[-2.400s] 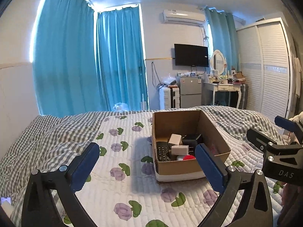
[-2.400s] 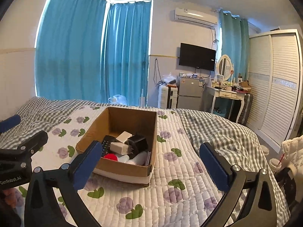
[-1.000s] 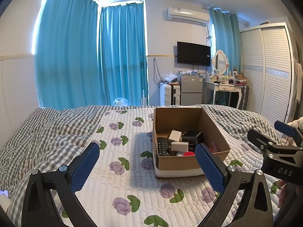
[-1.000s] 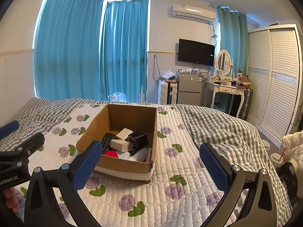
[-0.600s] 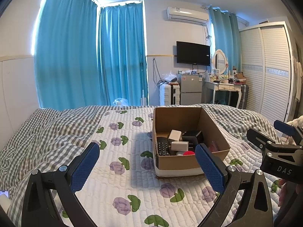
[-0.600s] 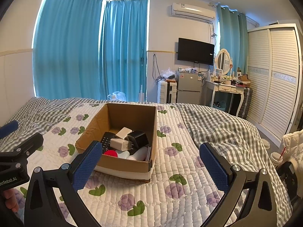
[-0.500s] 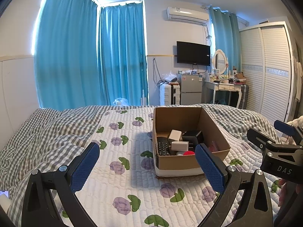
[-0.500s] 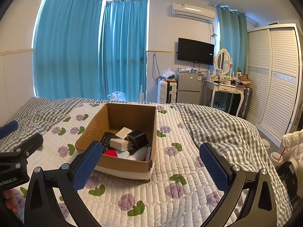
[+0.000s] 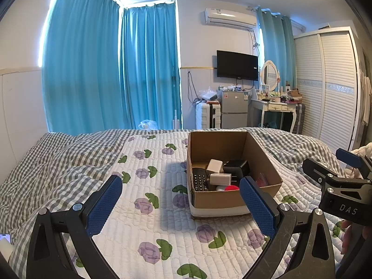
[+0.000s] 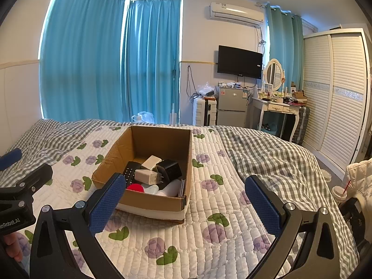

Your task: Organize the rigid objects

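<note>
An open cardboard box point(image 9: 262, 155) stands on the flowered quilt; it also shows in the right wrist view point(image 10: 111, 160). Inside lie a black remote point(image 9: 198, 182), white chargers point(image 9: 219, 178), a black adapter point(image 9: 237, 167) and a red round thing point(image 9: 231, 187). My left gripper point(image 9: 180, 200) is open and empty, held above the quilt to the left of and in front of the box. My right gripper point(image 10: 184, 200) is open and empty, in front of the box's near right corner. Each gripper shows at the edge of the other's view.
The bed has a grey checked blanket point(image 10: 274, 155) on the right and left. Beyond the bed stand blue curtains point(image 9: 111, 74), a small fridge point(image 9: 233, 114), a white suitcase point(image 9: 208, 116), a dressing table point(image 9: 276, 109) and a white wardrobe point(image 9: 332, 88).
Both views have tilted slightly since 2.4 s ago; over the last second the grippers and box hold still. Both stay open.
</note>
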The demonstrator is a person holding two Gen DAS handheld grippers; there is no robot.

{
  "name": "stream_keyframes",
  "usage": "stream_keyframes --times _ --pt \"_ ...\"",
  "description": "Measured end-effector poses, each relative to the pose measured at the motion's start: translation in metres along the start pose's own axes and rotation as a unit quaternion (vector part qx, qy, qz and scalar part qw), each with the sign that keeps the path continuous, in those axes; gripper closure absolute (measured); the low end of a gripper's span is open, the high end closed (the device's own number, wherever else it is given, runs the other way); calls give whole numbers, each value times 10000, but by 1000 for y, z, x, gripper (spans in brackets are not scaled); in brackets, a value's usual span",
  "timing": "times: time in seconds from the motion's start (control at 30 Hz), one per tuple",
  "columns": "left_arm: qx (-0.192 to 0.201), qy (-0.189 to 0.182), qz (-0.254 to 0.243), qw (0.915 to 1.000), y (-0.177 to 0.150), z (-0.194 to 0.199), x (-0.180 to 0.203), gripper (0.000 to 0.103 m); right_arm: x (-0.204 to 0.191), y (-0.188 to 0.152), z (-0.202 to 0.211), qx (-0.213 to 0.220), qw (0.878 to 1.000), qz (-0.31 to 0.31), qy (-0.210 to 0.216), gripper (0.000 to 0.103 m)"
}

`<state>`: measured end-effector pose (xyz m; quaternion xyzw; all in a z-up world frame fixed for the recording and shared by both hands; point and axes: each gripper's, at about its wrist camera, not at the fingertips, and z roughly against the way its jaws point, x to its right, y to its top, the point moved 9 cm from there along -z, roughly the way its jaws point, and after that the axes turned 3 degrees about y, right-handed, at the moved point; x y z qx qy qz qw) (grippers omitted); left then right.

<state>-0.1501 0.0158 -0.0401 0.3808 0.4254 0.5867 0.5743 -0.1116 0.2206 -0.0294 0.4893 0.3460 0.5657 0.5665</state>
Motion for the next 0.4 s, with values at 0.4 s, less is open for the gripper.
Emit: stream_keyframes --times 0.4 --pt "-16 -1 -83 10000 -1 1 4 0 -1 -2 -2 -50 10000 -10 -9 0"
